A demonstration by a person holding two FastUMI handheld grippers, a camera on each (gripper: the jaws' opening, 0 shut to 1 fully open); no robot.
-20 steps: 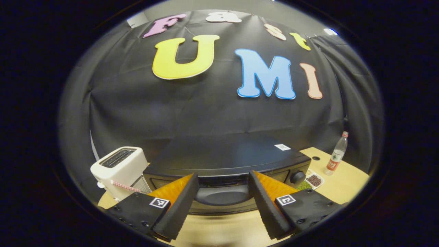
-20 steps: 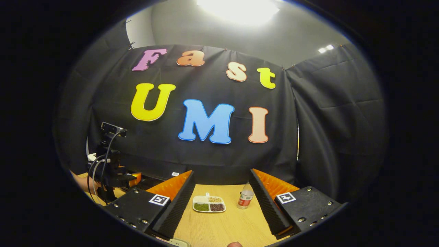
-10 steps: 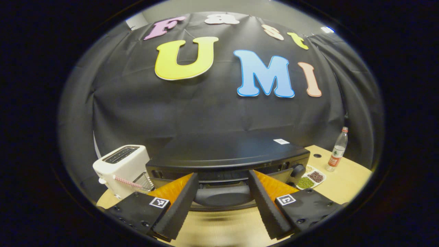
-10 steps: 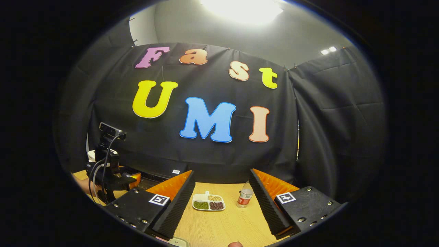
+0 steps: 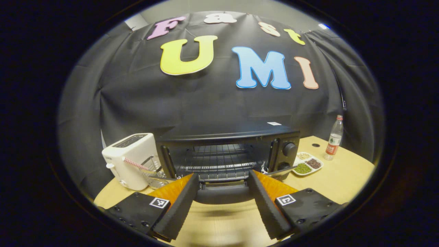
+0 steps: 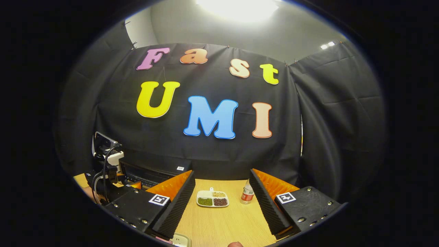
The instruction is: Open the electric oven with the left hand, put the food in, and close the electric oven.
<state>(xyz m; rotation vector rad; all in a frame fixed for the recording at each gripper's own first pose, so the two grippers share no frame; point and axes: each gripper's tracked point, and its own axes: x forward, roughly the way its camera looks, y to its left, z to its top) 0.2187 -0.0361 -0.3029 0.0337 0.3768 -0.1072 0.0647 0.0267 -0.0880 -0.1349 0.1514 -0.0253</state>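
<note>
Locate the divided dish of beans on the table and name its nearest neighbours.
In the left gripper view, the divided dish sits on the table right of the open oven, between it and the water bottle.

Left claw (image 5: 223,206) fingers spread wide (level, facing forward); right claw (image 6: 223,209) likewise spread.

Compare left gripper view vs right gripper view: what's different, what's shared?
Left gripper view: toaster, the open oven's wire rack, knobs, and the door handle lying between the left tool's spread fingers, apparently untouched.
Right gripper view: ceiling light, and the right tool open above the table.
Both: the oven, the sectioned dish of beans and the bottle.
</note>
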